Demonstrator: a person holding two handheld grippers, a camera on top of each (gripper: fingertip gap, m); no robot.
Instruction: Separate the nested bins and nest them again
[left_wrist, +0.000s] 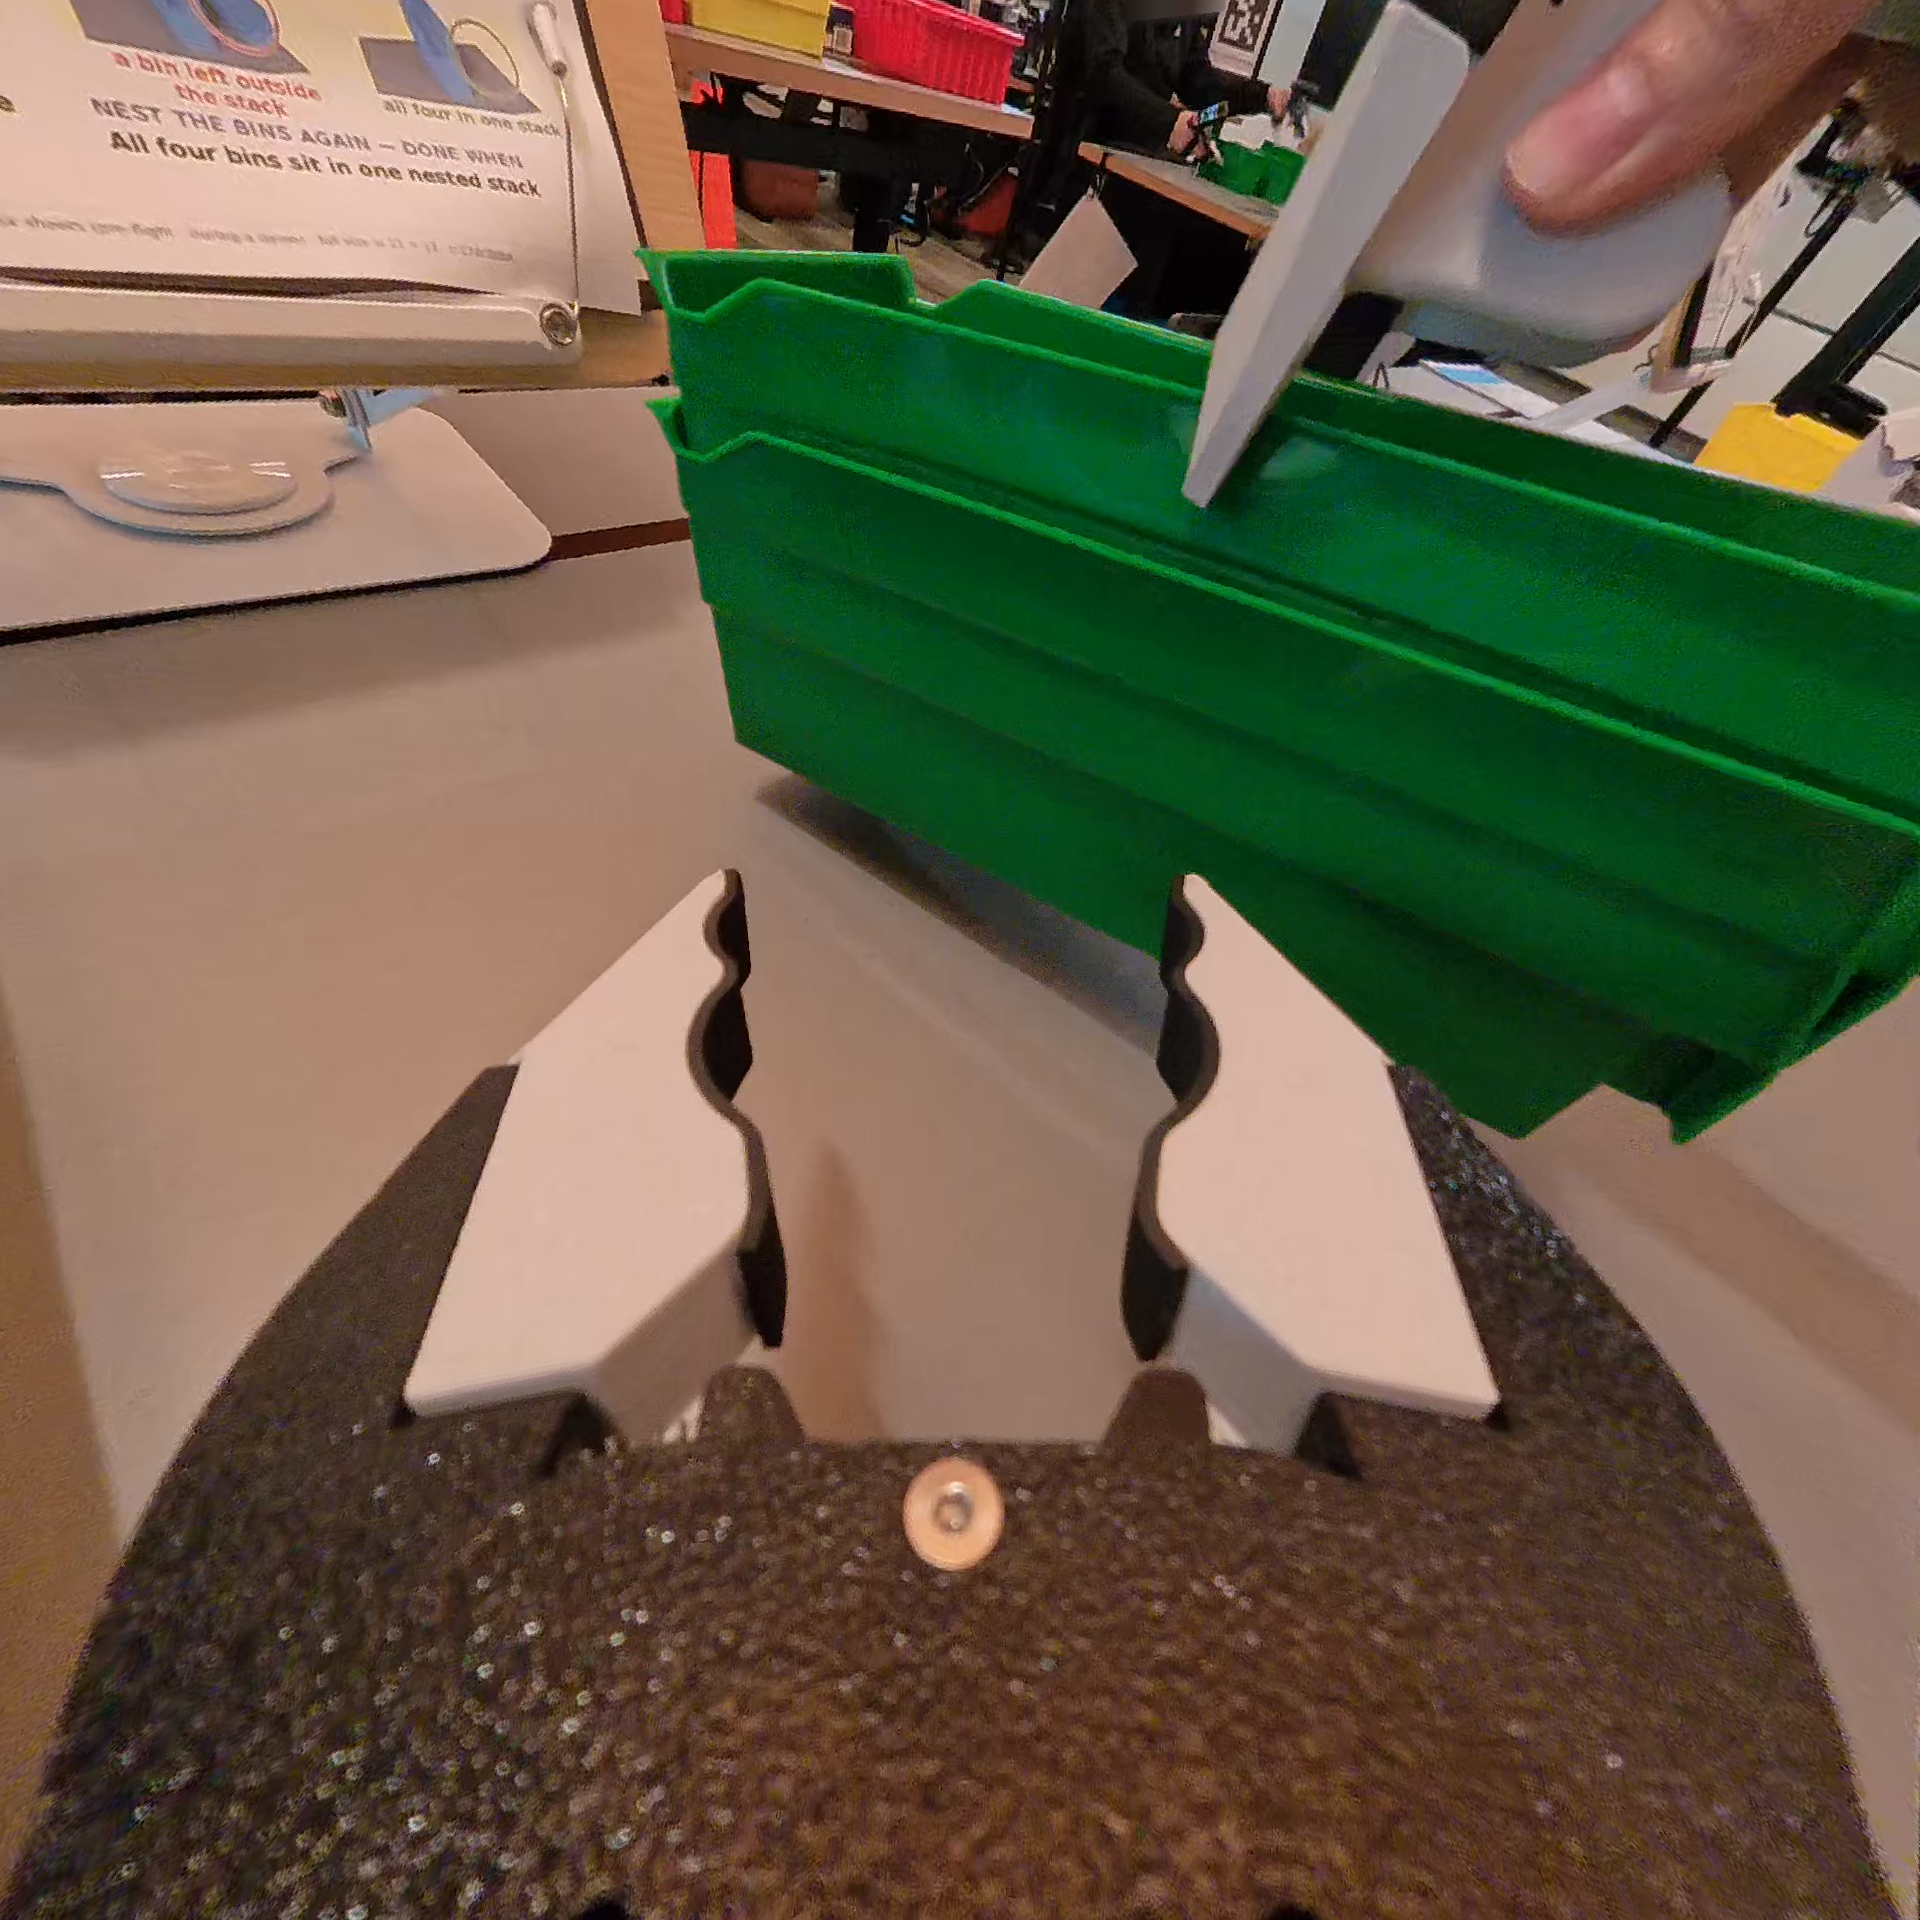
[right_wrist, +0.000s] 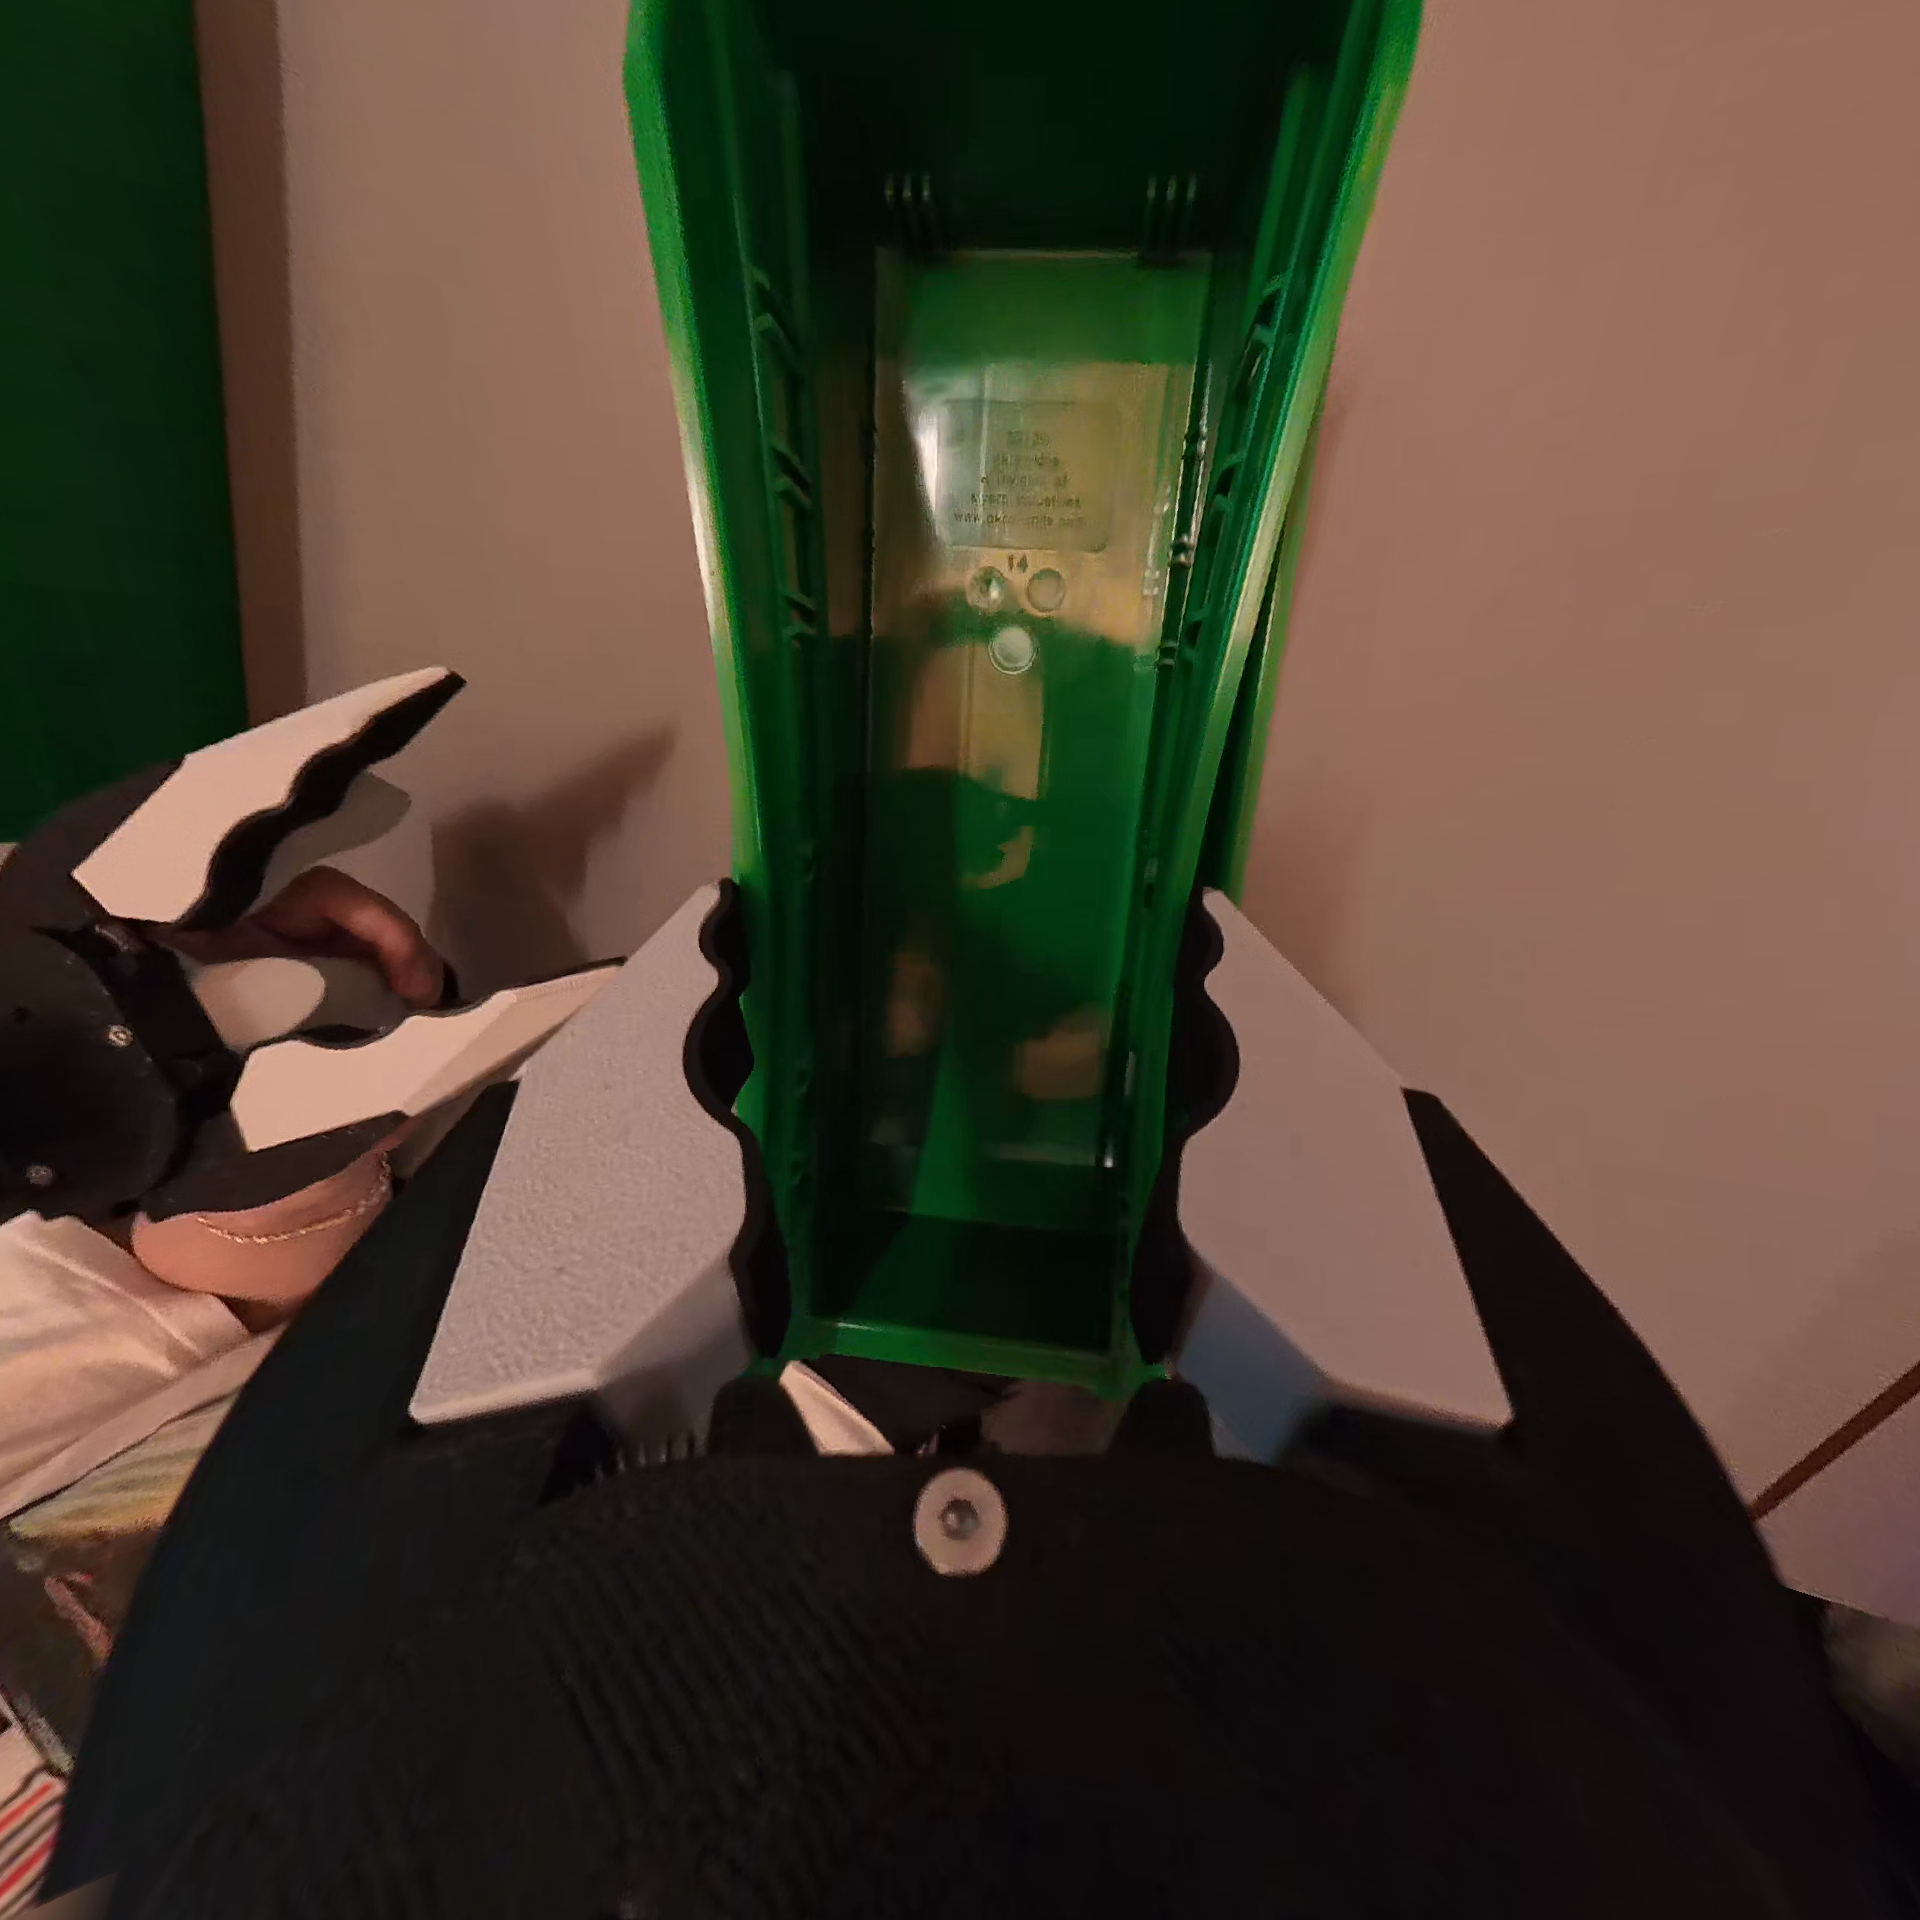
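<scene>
Bins (left_wrist: 1299, 665) of smooth green plastic, long and narrow with stepped rims, sit nested and lifted at a tilt over my matte beige table (left_wrist: 312, 883), their far ends cut off by the picture's edge. My right gripper (right_wrist: 961, 1127) clamps its wavy black pads (right_wrist: 717, 1039) on the top bin's (right_wrist: 987, 727) two long walls near its end, while my left gripper (left_wrist: 951, 1112) hangs wide apart and empty just beside the stack. How many bins are nested I can't make out.

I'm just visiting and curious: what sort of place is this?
Probably a lab or workshop. An instruction sheet stands on the table, and other workbenches behind carry red and yellow bins.
</scene>
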